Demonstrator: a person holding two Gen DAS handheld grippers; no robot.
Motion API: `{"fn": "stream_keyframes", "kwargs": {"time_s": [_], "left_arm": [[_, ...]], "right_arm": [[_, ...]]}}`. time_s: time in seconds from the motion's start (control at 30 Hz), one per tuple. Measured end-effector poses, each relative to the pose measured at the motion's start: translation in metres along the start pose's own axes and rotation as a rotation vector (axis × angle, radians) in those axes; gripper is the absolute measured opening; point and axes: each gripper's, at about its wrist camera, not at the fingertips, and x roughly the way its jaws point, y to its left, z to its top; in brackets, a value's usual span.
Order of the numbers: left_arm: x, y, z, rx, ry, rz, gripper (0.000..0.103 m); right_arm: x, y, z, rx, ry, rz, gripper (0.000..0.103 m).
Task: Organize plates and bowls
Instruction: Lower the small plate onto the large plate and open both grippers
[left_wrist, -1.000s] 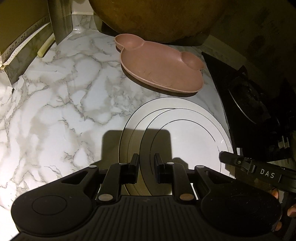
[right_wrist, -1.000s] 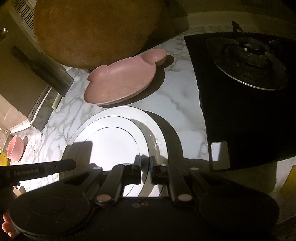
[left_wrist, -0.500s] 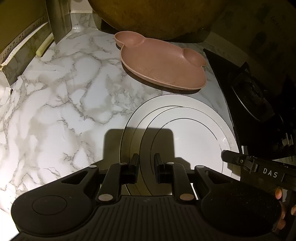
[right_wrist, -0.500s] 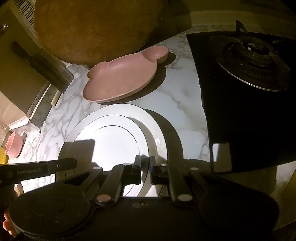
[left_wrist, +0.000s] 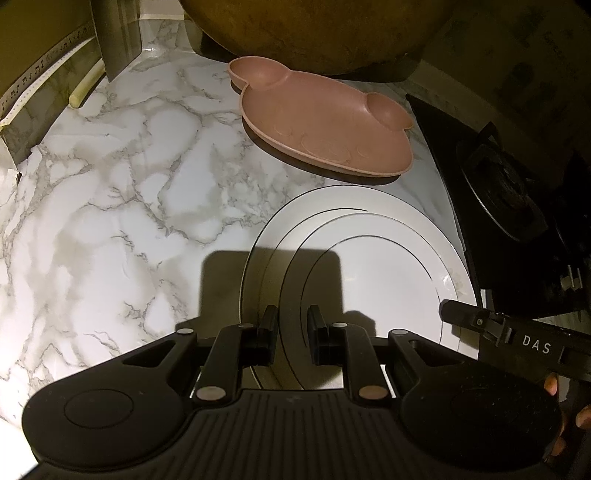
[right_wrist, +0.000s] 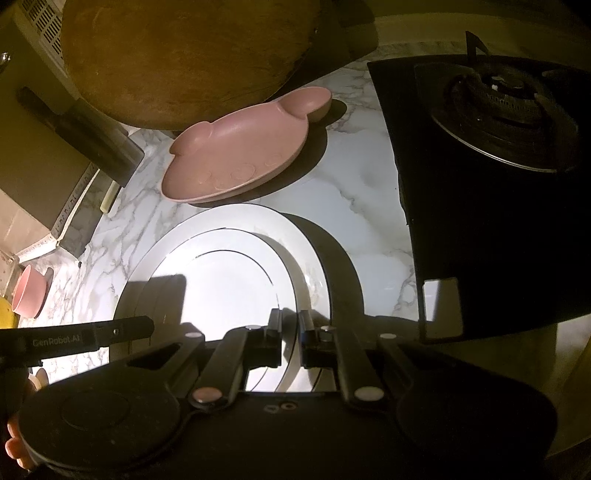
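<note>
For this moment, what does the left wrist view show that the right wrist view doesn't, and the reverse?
Only the left wrist view: a wide stretch of marble counter left of the plates.

Only the right wrist view: a pink bowl at the far left, and the whole burner.

Both: the stacked white plates, the pink plate, the round wooden board and the stove.

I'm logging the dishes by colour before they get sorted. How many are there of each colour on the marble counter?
White: 2, a smaller plate nested on a larger plate.
Pink: 2, an animal-shaped divided plate and a small bowl at the far left of the right wrist view.
Total: 4 dishes.
</note>
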Motion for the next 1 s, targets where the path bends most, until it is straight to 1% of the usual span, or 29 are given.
{"fn": "stream_keyframes", "kwargs": {"time_s": [0.27, 0.5, 0.57, 0.67, 0.73, 0.8, 0.9, 1.0], "left_arm": [[-0.003, 0.003, 0.000, 0.010, -0.009, -0.002, 0.016], [-0.014, 0.001, -0.010, 0.055, -0.045, 0.009, 0.016], [-0.020, 0.000, -0.014, 0.072, -0.067, 0.015, 0.016], [-0.028, 0.000, -0.018, 0.087, -0.089, 0.018, 0.016], [-0.036, -0.001, -0.021, 0.100, -0.115, 0.021, 0.016], [-0.044, -0.002, -0.025, 0.119, -0.146, 0.033, 0.017], [-0.056, 0.000, -0.030, 0.130, -0.179, 0.038, 0.017], [-0.068, 0.003, -0.035, 0.137, -0.215, 0.046, 0.020]], "right_arm": [[-0.001, 0.001, -0.001, -0.014, -0.006, 0.000, 0.007], [-0.013, 0.012, -0.003, -0.085, -0.059, -0.006, 0.020], [-0.017, 0.018, -0.005, -0.110, -0.072, -0.011, 0.021], [-0.021, 0.026, -0.008, -0.132, -0.088, -0.010, 0.026], [-0.024, 0.031, -0.010, -0.144, -0.102, -0.009, 0.032], [-0.029, 0.038, -0.012, -0.160, -0.117, -0.007, 0.036], [-0.034, 0.049, -0.015, -0.190, -0.134, 0.000, 0.040], [-0.040, 0.061, -0.018, -0.218, -0.148, 0.015, 0.047]]}}
